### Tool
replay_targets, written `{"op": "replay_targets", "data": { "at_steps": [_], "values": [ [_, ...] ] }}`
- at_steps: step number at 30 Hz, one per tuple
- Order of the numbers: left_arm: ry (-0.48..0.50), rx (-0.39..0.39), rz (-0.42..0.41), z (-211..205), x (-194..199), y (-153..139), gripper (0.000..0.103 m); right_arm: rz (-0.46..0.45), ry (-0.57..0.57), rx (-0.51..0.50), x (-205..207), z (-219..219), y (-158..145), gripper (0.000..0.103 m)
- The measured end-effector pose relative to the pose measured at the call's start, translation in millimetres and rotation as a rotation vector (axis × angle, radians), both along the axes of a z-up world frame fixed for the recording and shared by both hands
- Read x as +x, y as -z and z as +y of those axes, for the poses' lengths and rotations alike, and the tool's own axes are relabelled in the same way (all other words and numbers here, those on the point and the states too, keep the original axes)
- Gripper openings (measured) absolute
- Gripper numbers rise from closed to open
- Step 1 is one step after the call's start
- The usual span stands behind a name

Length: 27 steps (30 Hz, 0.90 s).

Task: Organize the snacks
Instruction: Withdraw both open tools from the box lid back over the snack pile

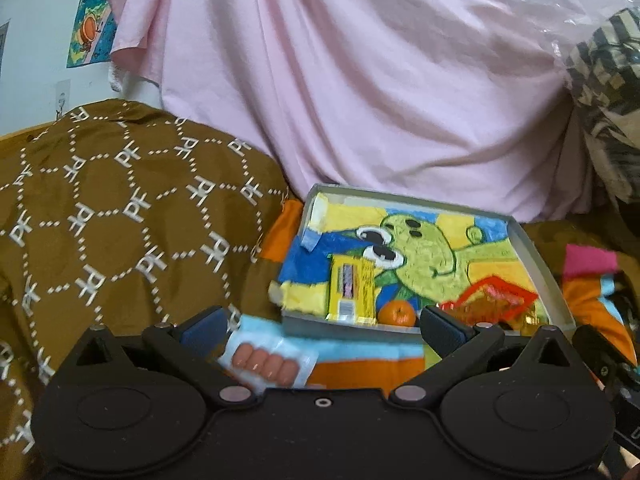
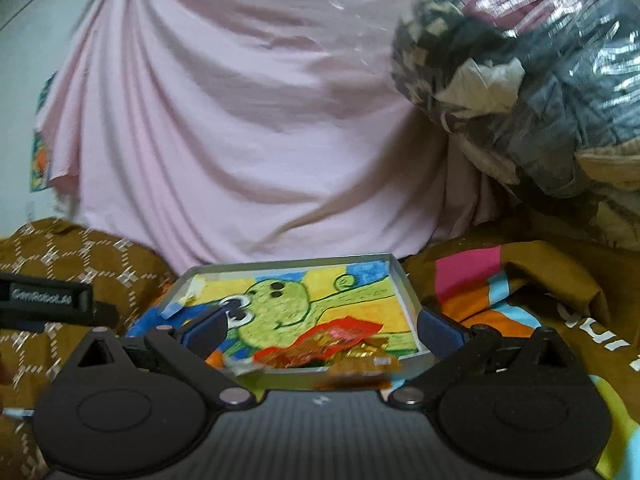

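Observation:
A shallow grey tray (image 1: 532,256) (image 2: 404,280), lined with a drawing of a green cartoon figure, lies on a bed. In it are a yellow packet (image 1: 352,288), a small orange fruit (image 1: 397,314) and a red crinkly snack packet (image 1: 492,300) (image 2: 328,344). My left gripper (image 1: 324,330) is open wide just short of the tray's near rim, with nothing between its fingers. A clear pack of pink pieces (image 1: 264,360) lies on the striped cloth under its left finger. My right gripper (image 2: 324,332) is open too; the red packet lies in the tray between its fingers, and the pads do not press on it.
A pink sheet (image 1: 340,80) hangs behind the tray. Brown patterned fabric (image 1: 100,208) is heaped at the left. A plastic bag of clothes (image 2: 520,72) bulges at the right. A striped colourful cloth (image 2: 492,292) lies under and right of the tray. The left gripper's body (image 2: 44,300) shows in the right wrist view.

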<state>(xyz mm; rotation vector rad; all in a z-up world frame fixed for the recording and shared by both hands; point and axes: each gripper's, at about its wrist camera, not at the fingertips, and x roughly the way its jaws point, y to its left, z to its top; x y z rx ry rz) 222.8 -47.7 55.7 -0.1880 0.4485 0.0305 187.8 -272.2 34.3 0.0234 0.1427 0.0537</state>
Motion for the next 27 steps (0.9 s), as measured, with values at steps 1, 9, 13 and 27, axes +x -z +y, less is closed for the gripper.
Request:
{"op": "replay_targets", "data": {
  "at_steps": [1, 9, 13, 27],
  "values": [
    [0.003, 0.004, 0.005, 2.5, -6.5, 1.2, 0.102, -0.003, -0.008, -0.008, -7.3, 3.2, 0.1, 0.103],
    [0.019, 0.022, 0.035, 28.2, -48.8, 8.3, 0.102, -0.042, -0.067, -0.039, -61.1, 31.4, -2.8, 0.103],
    [0.026, 0.037, 0.048, 42.3, -66.3, 12.5, 0.102, -0.021, -0.100, -0.025, -84.2, 42.3, -0.1, 0.103],
    [0.050, 0.064, 0.096, 90.3, -109.2, 37.6, 0.102, 0.119, -0.261, -0.091, -124.0, 91.4, 25.4, 0.103]
  ]
}}
